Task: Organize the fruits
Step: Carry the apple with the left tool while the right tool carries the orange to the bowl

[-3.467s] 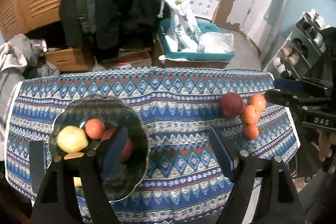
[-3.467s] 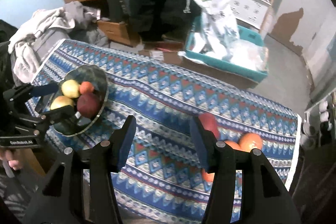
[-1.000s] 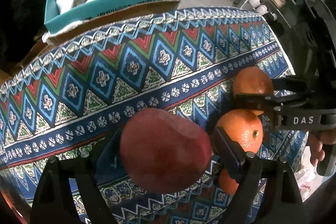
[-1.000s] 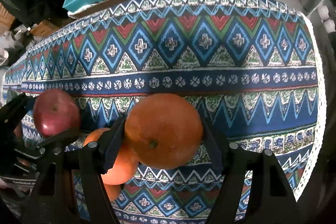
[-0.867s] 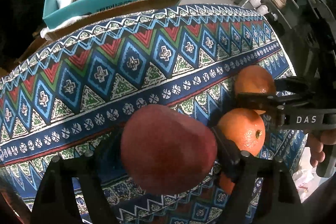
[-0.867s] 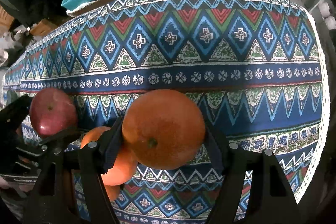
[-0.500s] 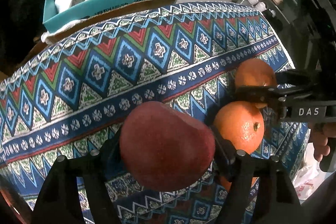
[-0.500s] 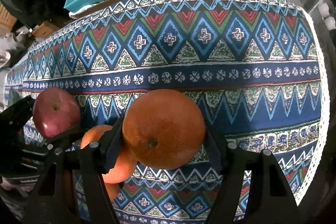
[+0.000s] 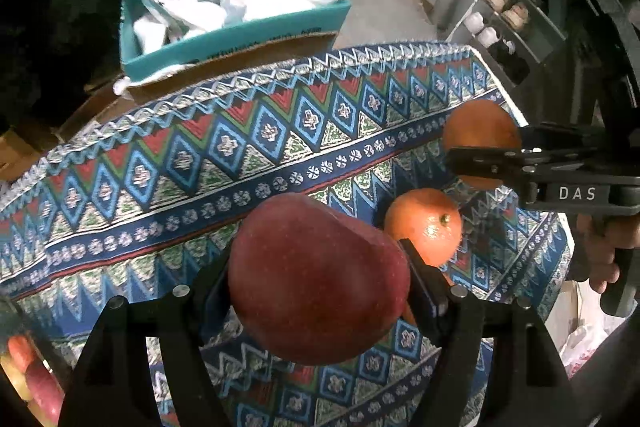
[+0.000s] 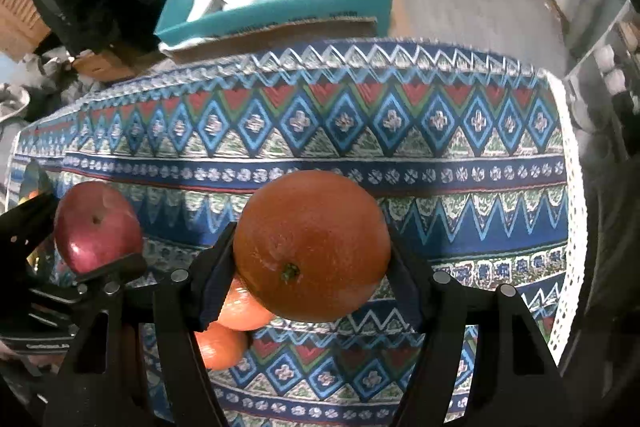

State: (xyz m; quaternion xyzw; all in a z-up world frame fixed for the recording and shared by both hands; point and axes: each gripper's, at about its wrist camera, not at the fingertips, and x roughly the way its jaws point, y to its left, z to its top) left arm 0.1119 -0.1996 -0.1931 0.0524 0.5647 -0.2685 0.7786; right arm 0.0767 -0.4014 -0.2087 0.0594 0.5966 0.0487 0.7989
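Low in the centre of the left wrist view, the left tongs (image 9: 320, 291) stand about half open and clamped on a large dark red apple (image 9: 318, 277), both pads pressed against its sides; the fruit appears clear of the patterned blue, red and green cloth covering the tabletop (image 9: 224, 151). In the right wrist view the right tongs (image 10: 310, 267) hold a big round orange (image 10: 312, 245) likewise, stem scar facing the camera, jaws roughly half spread.

Two smaller orange citrus fruits (image 10: 236, 323) remain on the cloth, directly below and slightly left of the right tongs, touching one another; one of them shows in the left view (image 9: 424, 225) just right of the apple.

Judgement: the receiving dish lies off the left side of both frames. Only a sliver of yellow and pink fruit (image 9: 24, 371) shows at the lower left edge of the left view, so the left hand is the nearer to it.

Obscured: the dish rim, most of the lower citrus fruit, and the cloth under each held fruit. Background boxes are blurred.
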